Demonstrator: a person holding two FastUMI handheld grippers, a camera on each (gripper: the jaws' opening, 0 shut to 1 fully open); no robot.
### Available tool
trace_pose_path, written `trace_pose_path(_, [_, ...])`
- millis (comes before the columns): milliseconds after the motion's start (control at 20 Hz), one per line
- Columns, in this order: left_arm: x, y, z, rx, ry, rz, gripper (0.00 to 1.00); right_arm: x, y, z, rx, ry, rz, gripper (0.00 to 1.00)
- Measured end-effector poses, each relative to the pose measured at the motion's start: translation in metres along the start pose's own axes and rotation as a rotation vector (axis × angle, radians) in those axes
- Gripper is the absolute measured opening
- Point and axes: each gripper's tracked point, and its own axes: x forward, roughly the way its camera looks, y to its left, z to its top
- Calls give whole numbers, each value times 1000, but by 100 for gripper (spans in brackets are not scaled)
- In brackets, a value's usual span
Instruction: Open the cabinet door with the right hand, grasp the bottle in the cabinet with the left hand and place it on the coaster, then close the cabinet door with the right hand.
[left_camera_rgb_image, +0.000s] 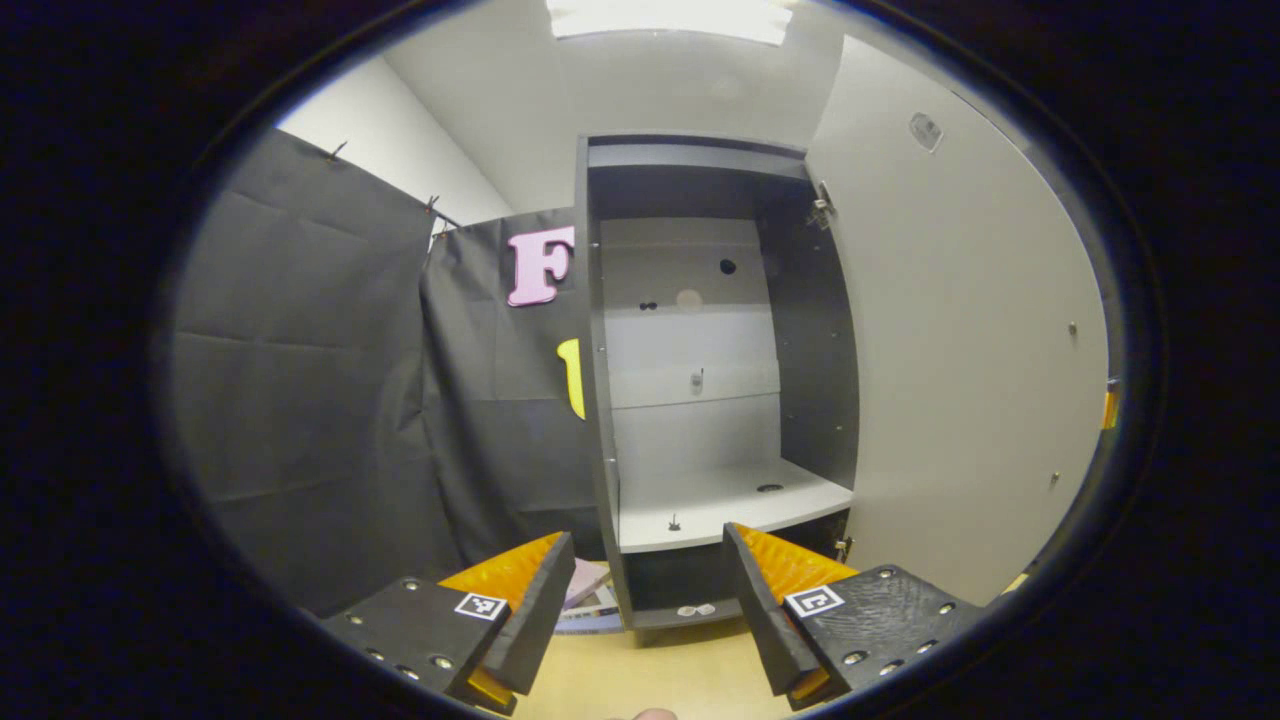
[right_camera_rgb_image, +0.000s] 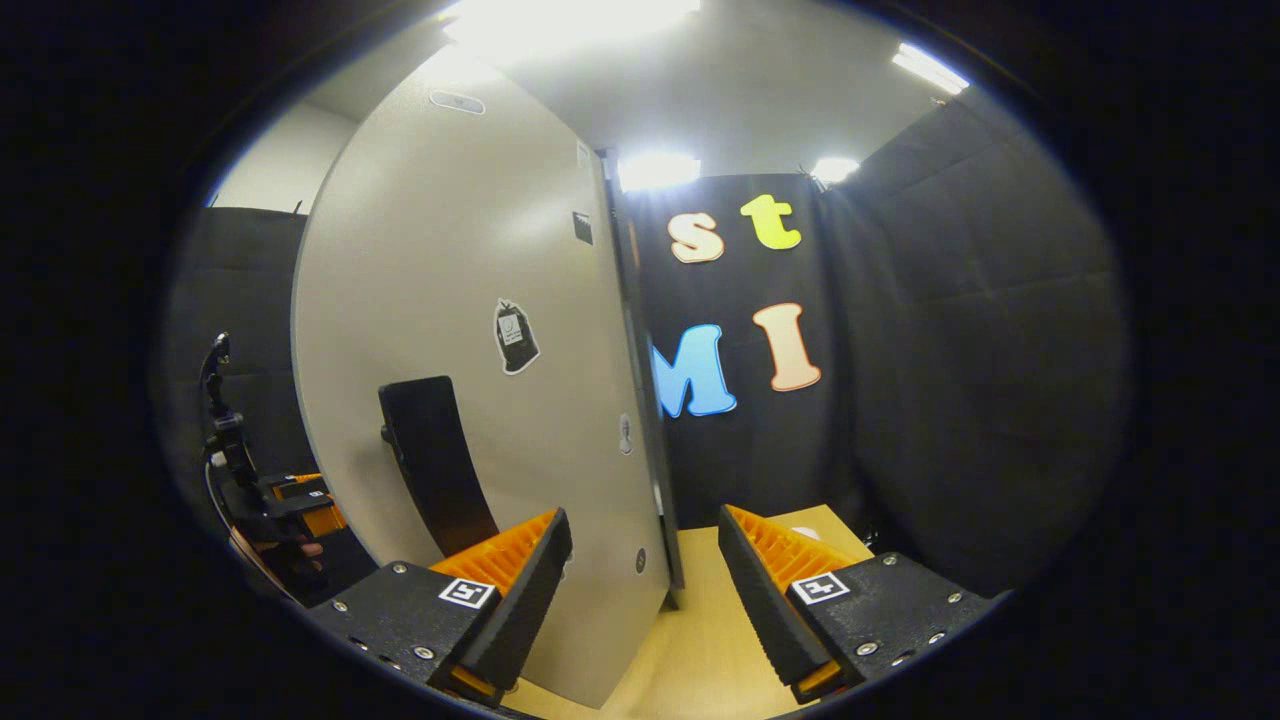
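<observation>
Both tongs gape wide, gripping nothing: left tongs (left_camera_rgb_image: 648, 600) face the open dark-framed cabinet's smooth pale shelf (left_camera_rgb_image: 720, 505); right tongs (right_camera_rgb_image: 645, 590) face the flat grey cabinet door (right_camera_rgb_image: 480, 300).

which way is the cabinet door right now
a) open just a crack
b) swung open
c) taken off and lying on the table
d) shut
b, the door hangs wide open on its hinge, baring the cabinet shelf and back wall in the left gripper view.
</observation>
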Motion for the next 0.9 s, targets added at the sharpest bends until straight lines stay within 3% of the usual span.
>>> trace_pose_path(100, [1, 14, 0, -8, -4, 13, 89, 9, 20, 1, -8, 0, 39, 92])
trace_pose_path(200, [-1, 26, -1, -1, -4, 26, 85, 20, 38, -1, -7, 3, 76, 92])
trace_pose_path(400, [-3, 53, -1, 15, -8, 56, 89, 39, 72, -1, -22, 4, 136, 90])
trace_pose_path(600, [-2, 79, -5, 10, 0, 91, 80, 65, 103, -2, -33, 5, 193, 92])
trace_pose_path(650, [-3, 85, -4, 15, 0, 98, 85, 71, 110, -1, -35, 6, 205, 92])
trace_pose_path(900, [-5, 105, 3, 34, -13, 126, 90, 79, 131, -4, -52, -3, 227, 92])
